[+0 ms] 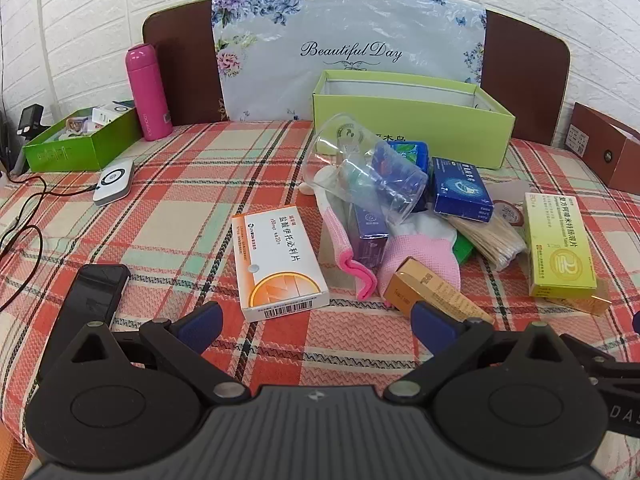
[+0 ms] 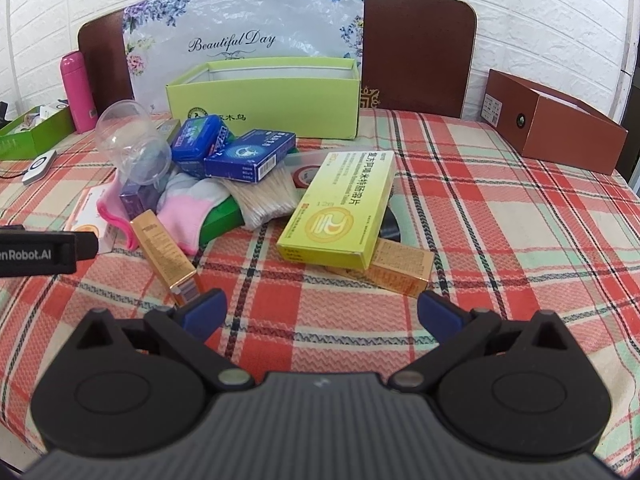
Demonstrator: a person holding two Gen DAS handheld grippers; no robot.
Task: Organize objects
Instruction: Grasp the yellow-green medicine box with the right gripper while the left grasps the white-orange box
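A pile of small items lies on the plaid tablecloth [image 1: 180, 184] before an open light-green box [image 1: 412, 132]. It holds a white-orange medicine box [image 1: 278, 260], a clear plastic cup [image 1: 360, 168], blue boxes [image 1: 460, 188], a pink glove [image 1: 420, 252], a gold box [image 1: 432, 292], cotton swabs [image 1: 488, 240] and a yellow medicine box [image 1: 560, 244]. My left gripper [image 1: 316, 320] is open and empty, near the white-orange box. My right gripper [image 2: 320, 312] is open and empty, in front of the yellow box [image 2: 340, 208] and a gold box [image 2: 168, 256].
A pink bottle [image 1: 148, 92] and a dark-green box [image 1: 80, 140] stand at the back left, with a white device [image 1: 114, 180] and cables. A black phone [image 1: 100, 292] lies near my left gripper. A brown box [image 2: 556, 124] stands at the back right.
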